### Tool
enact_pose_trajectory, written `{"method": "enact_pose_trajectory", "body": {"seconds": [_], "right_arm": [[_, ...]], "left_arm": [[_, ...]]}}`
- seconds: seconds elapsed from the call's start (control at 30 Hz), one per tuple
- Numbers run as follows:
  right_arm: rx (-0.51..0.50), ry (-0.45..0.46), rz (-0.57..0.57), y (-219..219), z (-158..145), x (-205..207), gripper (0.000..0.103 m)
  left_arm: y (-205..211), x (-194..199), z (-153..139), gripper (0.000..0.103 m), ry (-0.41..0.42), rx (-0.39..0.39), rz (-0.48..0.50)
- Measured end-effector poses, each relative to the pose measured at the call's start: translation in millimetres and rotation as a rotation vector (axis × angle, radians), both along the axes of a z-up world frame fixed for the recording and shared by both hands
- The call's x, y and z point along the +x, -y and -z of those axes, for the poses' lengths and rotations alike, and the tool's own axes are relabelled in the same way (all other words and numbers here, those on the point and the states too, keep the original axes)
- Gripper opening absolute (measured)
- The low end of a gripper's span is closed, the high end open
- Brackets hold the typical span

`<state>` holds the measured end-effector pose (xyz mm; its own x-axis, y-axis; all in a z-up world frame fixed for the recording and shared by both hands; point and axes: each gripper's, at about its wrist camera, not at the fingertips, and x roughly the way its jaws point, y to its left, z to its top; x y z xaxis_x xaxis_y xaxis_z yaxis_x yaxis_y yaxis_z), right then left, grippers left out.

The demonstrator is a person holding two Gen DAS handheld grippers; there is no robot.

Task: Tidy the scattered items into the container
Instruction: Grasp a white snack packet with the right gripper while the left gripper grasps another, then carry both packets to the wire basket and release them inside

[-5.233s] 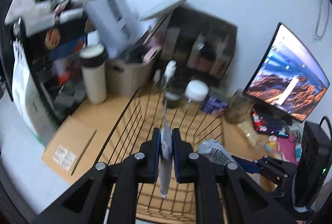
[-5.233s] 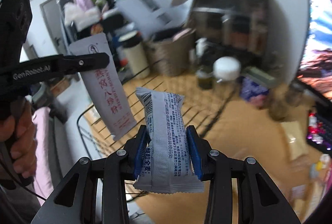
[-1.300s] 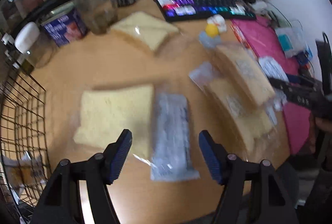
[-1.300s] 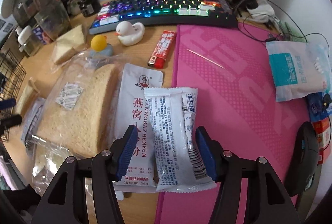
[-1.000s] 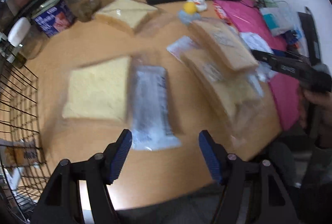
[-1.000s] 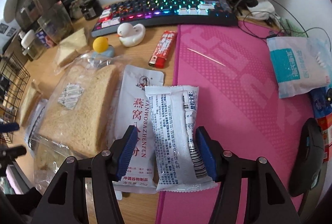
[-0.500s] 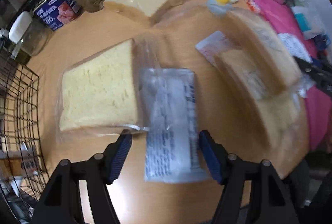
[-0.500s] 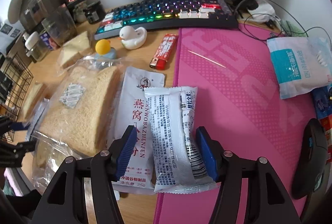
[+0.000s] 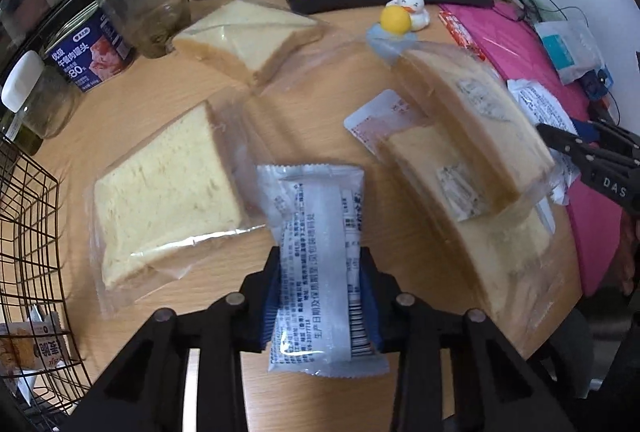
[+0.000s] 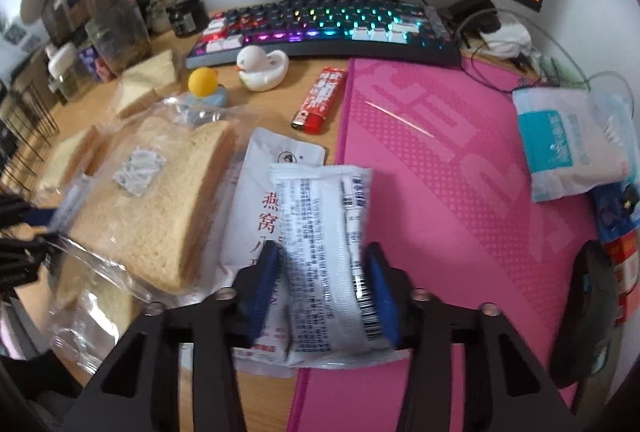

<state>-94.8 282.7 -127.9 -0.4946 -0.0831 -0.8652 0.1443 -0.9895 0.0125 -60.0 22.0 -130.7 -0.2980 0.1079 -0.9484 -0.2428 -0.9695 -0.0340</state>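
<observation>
Each claw, left and right, closing around a packet.

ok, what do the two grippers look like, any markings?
Both match: the left gripper and right gripper have matte black angular linkage arms with silver pivot screws and blue ribbed pads. In the left wrist view, white lettering "DAS" shows on the right gripper's black body. No cables or sleeves visible.

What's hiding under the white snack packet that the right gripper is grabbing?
Under the white snack packet lies a flat white pouch with red characters, partly on the pink mat. The packet covers the pouch's right part; the rest underneath is hidden.
</observation>
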Motion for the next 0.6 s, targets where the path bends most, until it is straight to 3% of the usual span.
{"method": "enact_pose_trajectory", "body": {"seconds": [0.27,0.6], "right_arm": [[-0.002,-0.018,0.047,-8.2,-8.5,3.3,0.038],[-0.027,-0.135,0.003,25.4,-63.4,11.8,0.038]], "left_arm": [[11.9,-2.8,-26.7,0.039,-0.045,0.078,-0.011],[30.2,-5.2,-93.6,0.039,-0.227,0.183,-0.050]]}}
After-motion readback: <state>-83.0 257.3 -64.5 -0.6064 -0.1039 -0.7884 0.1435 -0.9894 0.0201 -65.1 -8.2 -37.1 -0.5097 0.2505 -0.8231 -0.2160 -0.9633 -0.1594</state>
